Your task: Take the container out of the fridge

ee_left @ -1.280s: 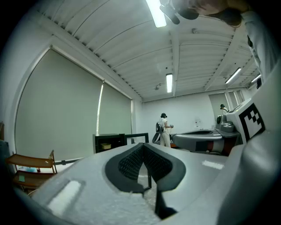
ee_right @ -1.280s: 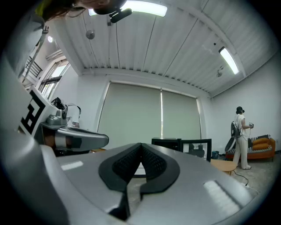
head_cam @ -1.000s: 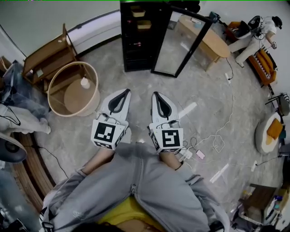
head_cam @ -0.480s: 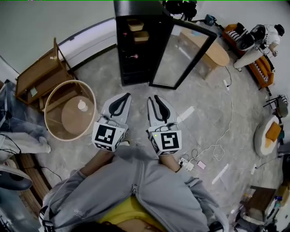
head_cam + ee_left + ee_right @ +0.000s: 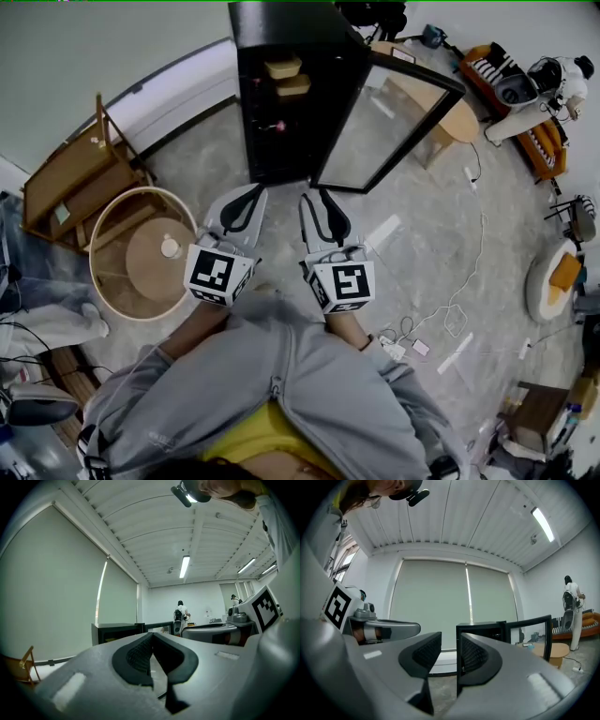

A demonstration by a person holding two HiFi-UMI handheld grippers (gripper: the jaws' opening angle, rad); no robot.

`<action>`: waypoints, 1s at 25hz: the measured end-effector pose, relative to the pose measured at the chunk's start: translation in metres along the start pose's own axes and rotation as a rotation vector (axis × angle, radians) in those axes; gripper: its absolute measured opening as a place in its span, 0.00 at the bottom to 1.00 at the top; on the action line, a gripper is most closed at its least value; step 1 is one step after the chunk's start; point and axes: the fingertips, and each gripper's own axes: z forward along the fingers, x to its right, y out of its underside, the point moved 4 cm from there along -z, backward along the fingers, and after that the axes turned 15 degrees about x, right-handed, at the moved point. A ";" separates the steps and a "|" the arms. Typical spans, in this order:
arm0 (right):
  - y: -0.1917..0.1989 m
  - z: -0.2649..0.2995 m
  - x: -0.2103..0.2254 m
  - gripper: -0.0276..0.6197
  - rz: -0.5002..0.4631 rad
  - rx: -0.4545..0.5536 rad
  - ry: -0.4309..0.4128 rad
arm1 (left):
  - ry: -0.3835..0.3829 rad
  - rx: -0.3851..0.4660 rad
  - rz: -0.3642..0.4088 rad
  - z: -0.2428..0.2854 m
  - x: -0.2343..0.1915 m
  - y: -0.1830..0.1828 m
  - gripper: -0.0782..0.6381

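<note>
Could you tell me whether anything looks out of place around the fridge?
Nothing looks spilled or damaged. The fridge has its glass door open, two tan containers sit on its shelves; only loose cables trail across the floor.

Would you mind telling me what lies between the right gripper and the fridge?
Only bare grey floor, as the head view shows. The right gripper has just been opening, empty; the fridge has its glass door swung aside.

Your left gripper point(image 5: 251, 193) and right gripper point(image 5: 313, 197) have come much closer to the fridge point(image 5: 281, 141). The right gripper's jaws, together before, have just been opening, with nothing between them.
</note>
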 end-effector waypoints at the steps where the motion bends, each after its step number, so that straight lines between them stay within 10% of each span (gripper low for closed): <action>1: 0.002 0.006 0.001 0.24 0.002 -0.003 0.003 | -0.001 -0.003 -0.003 0.003 -0.006 0.002 0.12; 25: 0.056 0.130 0.052 0.36 -0.018 -0.002 0.017 | -0.026 0.013 -0.063 0.085 -0.094 0.054 0.12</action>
